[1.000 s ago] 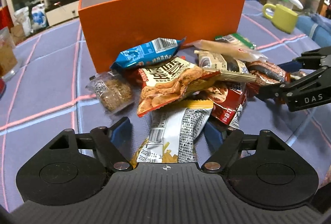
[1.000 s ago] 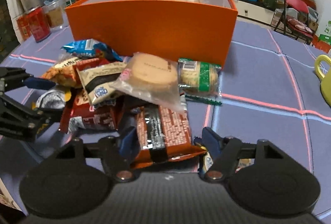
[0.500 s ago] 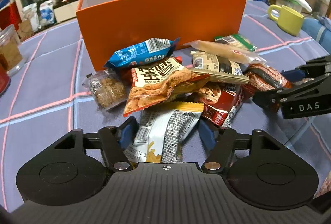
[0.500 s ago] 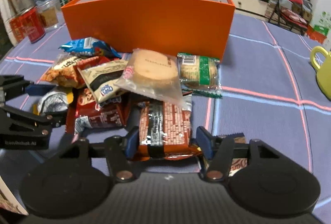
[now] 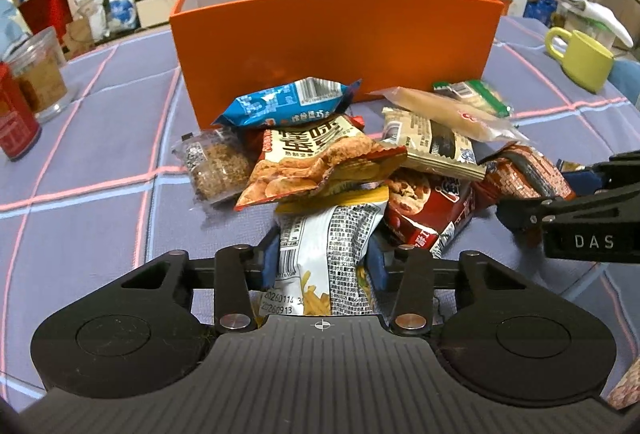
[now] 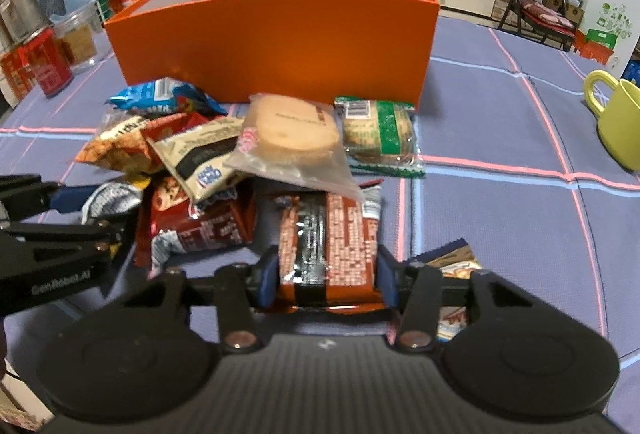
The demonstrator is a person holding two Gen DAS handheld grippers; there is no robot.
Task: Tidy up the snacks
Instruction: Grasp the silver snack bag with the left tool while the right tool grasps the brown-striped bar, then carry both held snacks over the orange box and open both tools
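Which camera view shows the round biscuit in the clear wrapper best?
The right wrist view: the biscuit faces the camera there, its whole round top visible. The left wrist view shows it only edge-on, as a thin flat shape.

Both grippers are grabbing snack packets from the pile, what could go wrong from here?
1. The left gripper, closing on the white and grey packet, may drag off the chip bag lying on its far end.
2. The clear-wrapped biscuit overlaps the orange packet that the right gripper is closing on, so lifting may tip it.
3. Squeezing could crush the snacks.
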